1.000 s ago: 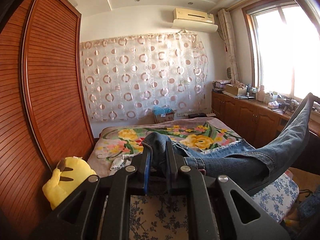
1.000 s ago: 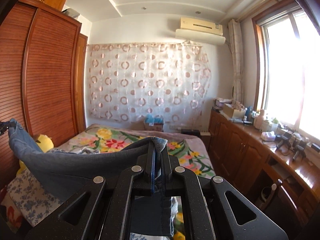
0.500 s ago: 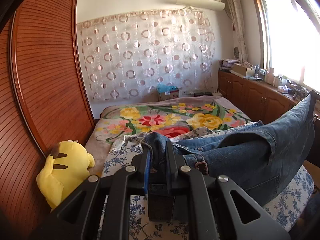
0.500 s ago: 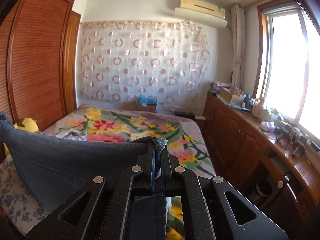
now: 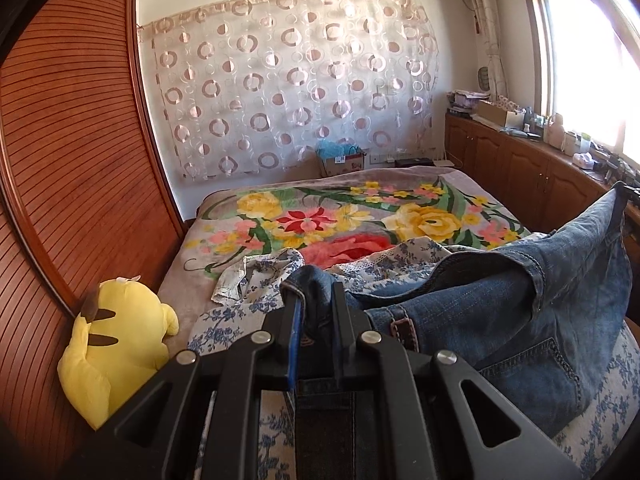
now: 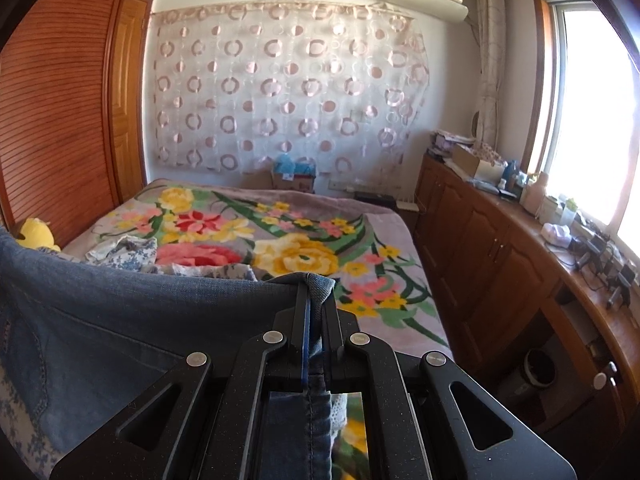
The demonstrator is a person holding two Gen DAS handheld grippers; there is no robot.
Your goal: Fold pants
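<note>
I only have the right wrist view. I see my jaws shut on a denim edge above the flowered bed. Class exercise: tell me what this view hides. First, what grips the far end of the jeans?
Observer: The left gripper, its jaws shut on the jeans near the waistband.
Operator: Any detail on the denim I can't see?
Observer: A brown leather patch sits on the waistband beside those jaws.
Operator: And the yellow plush toy? I see only a sliver.
Observer: It lies whole against the wooden wardrobe, at the bed's left edge, apart from the jeans.
</note>
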